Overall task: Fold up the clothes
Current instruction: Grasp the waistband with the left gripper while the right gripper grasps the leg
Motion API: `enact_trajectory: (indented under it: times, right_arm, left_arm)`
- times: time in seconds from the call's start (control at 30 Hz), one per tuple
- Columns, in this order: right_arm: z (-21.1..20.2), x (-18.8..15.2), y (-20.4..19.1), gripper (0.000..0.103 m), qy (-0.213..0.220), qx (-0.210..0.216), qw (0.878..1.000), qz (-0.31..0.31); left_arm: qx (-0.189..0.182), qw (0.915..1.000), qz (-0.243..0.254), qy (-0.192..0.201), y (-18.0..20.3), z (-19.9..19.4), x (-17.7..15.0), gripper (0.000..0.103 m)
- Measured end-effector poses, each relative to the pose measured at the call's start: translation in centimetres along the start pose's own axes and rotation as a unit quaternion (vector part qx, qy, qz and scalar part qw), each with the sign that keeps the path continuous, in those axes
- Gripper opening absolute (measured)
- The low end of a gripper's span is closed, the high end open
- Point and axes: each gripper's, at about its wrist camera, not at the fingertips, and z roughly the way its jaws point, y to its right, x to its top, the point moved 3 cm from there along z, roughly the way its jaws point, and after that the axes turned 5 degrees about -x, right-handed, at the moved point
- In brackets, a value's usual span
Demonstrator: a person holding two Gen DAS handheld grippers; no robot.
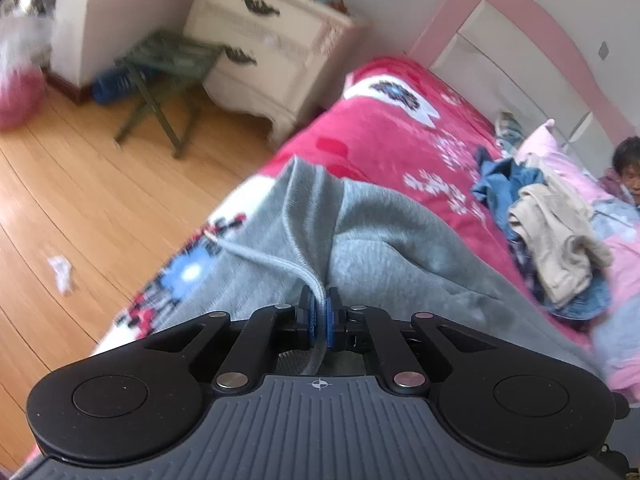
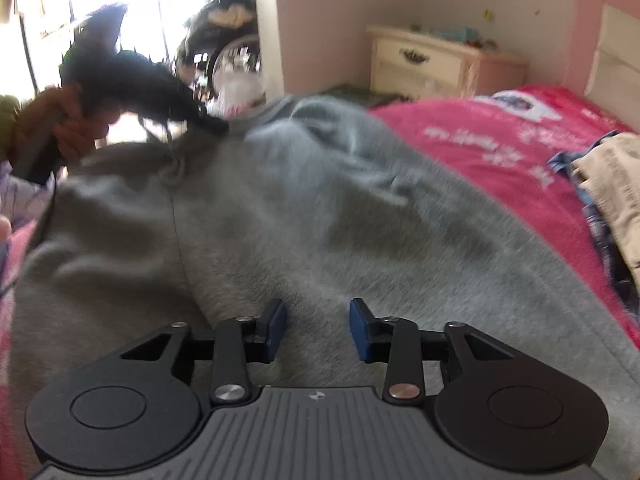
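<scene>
White nightstand (image 1: 276,52), green folding stool (image 1: 168,80)

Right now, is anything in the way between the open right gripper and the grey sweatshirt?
Nothing visible. The right gripper hangs open right over the grey sweatshirt, with only bare grey cloth between its pads. The left gripper is shut on the sweatshirt's drawstring.
</scene>
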Motion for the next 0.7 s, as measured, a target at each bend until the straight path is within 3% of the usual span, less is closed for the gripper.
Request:
enact_trajectory:
  times: [0.03, 0.07, 0.27, 0.7]
  right_arm:
    - [0.3, -0.1, -0.1, 0.007, -0.001, -0.001, 1.000, -0.002]
    - [0.3, 0.0, -0.1, 0.005, 0.002, -0.005, 1.000, -0.004]
    - [-1.7, 0.8, -0.3, 0.003, 0.060, -0.048, 0.997, -0.016]
    - [1.8, 0.2, -0.8, 0.001, 0.080, -0.158, 0.982, -0.062]
  left_arm:
    - [0.007, 0.9999, 0.003, 0.011, 0.2, -0.2, 0.1, 0.002]
    - [0.007, 0.9997, 0.002, 0.024, 0.4, -0.6, 0.3, 0.002]
    - [-0.003, 0.9936, -0.025, 0.110, 0.8, -2.6, 2.7, 0.002]
    - [0.058, 0.9936, 0.008, 0.096, 0.2, 0.9, 2.6, 0.002]
